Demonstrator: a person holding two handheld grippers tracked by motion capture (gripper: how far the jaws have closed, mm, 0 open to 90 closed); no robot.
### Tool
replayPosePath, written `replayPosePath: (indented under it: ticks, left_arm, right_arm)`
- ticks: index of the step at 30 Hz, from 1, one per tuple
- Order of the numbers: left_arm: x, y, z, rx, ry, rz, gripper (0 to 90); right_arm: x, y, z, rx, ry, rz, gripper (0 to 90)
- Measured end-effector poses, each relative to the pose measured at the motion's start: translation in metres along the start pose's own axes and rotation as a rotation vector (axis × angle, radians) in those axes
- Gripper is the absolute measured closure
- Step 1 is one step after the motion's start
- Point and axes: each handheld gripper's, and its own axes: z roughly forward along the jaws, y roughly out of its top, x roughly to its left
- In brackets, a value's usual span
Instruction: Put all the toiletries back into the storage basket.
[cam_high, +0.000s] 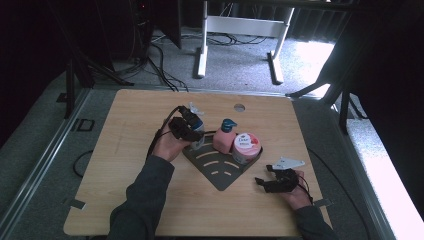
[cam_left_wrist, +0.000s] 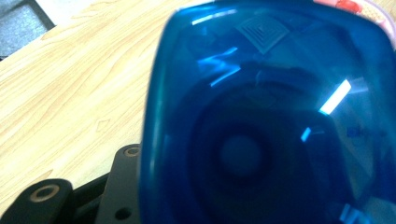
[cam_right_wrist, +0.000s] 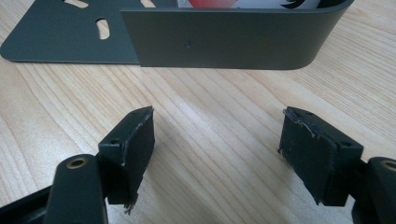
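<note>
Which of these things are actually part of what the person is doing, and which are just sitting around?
In use:
- blue bottle, gripped by the left tongs
- dark corner rack that the bottle is at

Just there:
- pink pump bottle on the rack
- Dove jar on the rack
- right tongs, open and idle beside the rack
- white frame on the floor beyond the table

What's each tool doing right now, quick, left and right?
Left tool: closed on the translucent blue plastic bottle.
Right tool: open, empty, low over the wooden table.
</note>
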Motion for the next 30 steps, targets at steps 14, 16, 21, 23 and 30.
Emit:
replayPosePath:
  ticks: [14,16,21,23,30]
  left_arm:
    - [-0.001,0.006,0.008,-0.019,-0.003,0.000,55.6]
    - [-0.001,0.007,0.009,-0.023,0.003,0.001,55.6]
    - [-0.001,0.009,0.013,-0.027,0.005,-0.001,55.6]
    - [-0.001,0.010,0.015,-0.025,0.010,0.006,55.5]
    - [-0.004,0.014,0.024,-0.023,0.015,0.009,55.5]
  right_arm:
    - [0.000,0.000,0.000,0.000,-0.001,-0.001,26.0]
    - [0.000,0.000,0.000,0.000,-0.001,-0.002,26.1]
    - [0.000,0.000,0.000,0.000,0.000,0.000,26.0]
    - [0.000,0.000,0.000,0.000,0.000,0.001,26.1]
    - [0.000,0.000,0.000,0.000,0.001,0.001,26.0]
